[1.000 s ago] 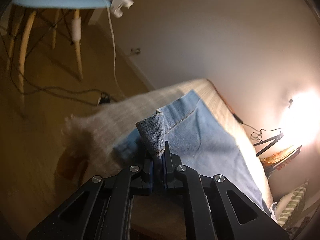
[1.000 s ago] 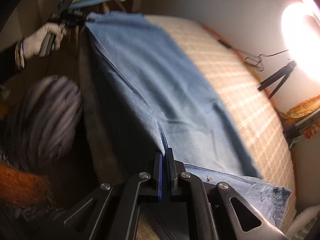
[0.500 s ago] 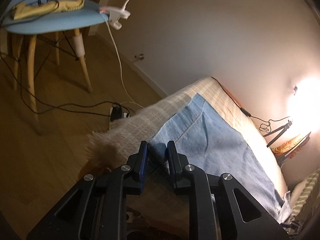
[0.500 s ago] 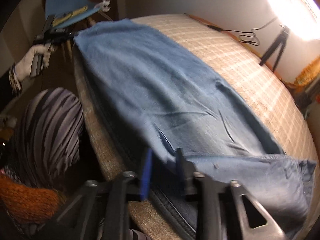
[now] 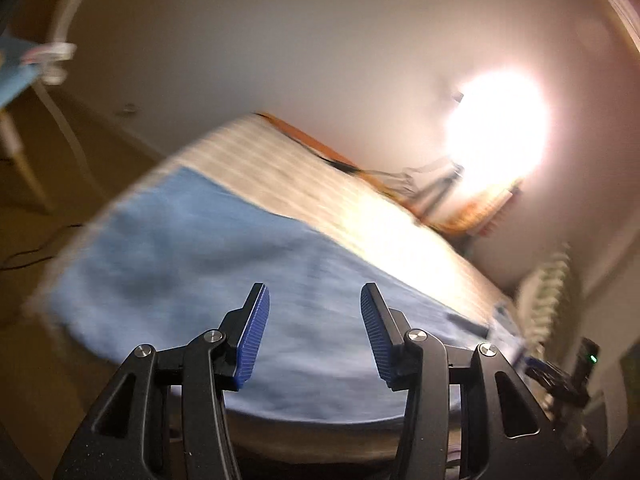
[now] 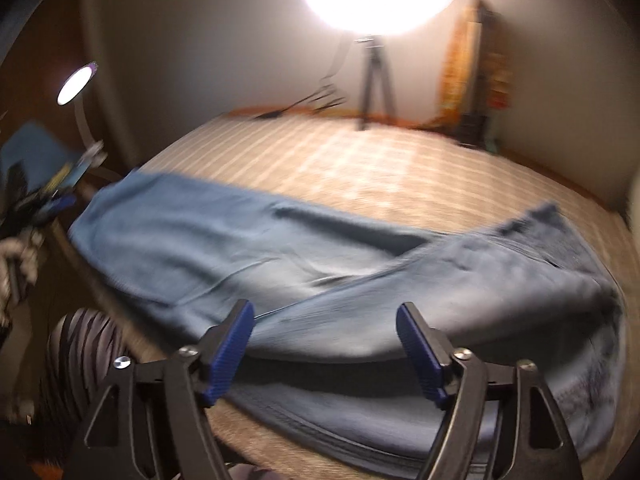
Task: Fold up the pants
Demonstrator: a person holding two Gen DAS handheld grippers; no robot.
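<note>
Both grippers' jaws wide apart and empty, blue pants spread lengthwise, lightly wrinkled, on striped bed

1. A bed covered by a beige spread with pale woven stripes is seen in both wrist views; both views are blurred.
2. Blue denim pants are laid lengthwise on the spread, along the near edge of the bed.
3. In the right wrist view, one part of the denim is seen lapped over another, and creases are shown near the middle.
4. The far half of the spread is lit brightly and is left uncovered by the denim.
5. In the left wrist view, the pants are seen reaching close to the corner of the bed.
</note>
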